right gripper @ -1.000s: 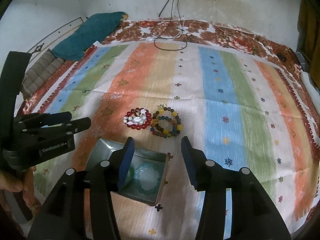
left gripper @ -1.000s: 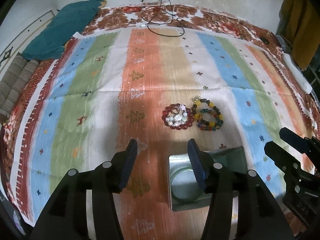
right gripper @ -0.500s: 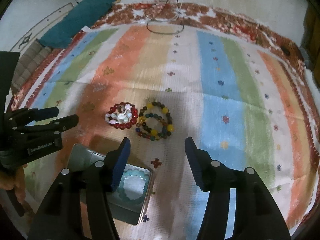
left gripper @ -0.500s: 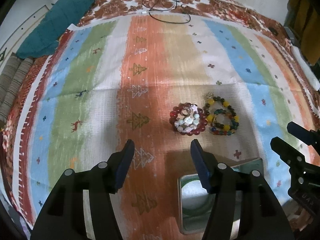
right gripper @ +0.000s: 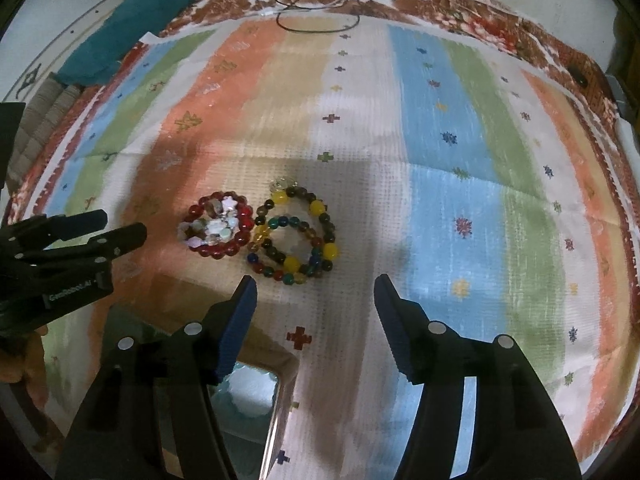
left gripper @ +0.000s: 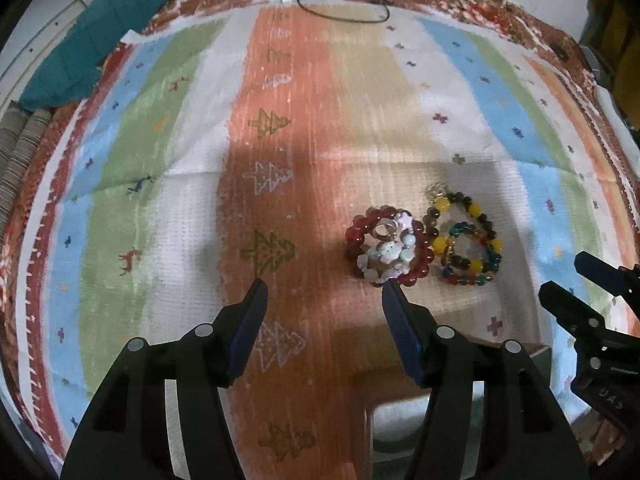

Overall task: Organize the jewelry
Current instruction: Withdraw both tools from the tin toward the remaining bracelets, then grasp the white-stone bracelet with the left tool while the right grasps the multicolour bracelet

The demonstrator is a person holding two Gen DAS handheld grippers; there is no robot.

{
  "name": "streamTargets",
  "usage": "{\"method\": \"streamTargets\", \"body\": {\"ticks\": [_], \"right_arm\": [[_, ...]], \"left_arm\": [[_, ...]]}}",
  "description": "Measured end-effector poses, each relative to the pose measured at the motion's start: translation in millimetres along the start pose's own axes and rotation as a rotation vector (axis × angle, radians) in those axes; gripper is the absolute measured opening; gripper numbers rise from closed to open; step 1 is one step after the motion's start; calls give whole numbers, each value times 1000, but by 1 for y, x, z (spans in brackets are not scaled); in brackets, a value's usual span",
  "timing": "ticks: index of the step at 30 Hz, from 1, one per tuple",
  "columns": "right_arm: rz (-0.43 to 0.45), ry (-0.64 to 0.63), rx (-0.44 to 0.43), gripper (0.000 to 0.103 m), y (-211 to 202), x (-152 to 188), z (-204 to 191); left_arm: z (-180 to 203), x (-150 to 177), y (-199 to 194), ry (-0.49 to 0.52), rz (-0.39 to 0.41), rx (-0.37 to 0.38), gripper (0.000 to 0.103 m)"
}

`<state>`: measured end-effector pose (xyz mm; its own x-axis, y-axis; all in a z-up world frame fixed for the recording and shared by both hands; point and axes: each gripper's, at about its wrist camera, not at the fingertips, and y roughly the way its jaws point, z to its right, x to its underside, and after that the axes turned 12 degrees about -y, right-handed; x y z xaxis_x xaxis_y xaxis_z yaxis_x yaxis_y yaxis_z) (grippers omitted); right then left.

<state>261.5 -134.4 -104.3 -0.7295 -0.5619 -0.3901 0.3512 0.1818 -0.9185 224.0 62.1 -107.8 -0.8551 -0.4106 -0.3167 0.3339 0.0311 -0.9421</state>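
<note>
While the right gripper hovers with jaws opening and nothing between them, the metal box with a pale bracelet inside sits nearest, at its left finger. Left gripper is spread wide, empty. Beyond lie the red bead bracelet and the multicolour bead bracelet, touching, on the striped cloth. Far back: teal cushion.

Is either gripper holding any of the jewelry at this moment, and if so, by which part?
Nothing is held. The left gripper is open and empty; the right gripper is opening, with nothing between its fingers.
</note>
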Motion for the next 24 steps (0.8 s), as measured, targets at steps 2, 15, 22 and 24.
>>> {"method": "streamTargets", "body": {"ticks": [2,15,22,24], "right_arm": [[-11,-1,-1,61,5,-1,1],[-76,4,-4,61,35,-10,1],[-111,4,-10,61,50,-13,1],[-116,2,-13,61,53,-15,0]], "left_arm": [[0,-3,4,-4,-7,7,60],[10,-13,33,23,-59,12,57],[13,-17,45,21,-87,25,48],[16,-16,47,27,-94,29,47]]}}
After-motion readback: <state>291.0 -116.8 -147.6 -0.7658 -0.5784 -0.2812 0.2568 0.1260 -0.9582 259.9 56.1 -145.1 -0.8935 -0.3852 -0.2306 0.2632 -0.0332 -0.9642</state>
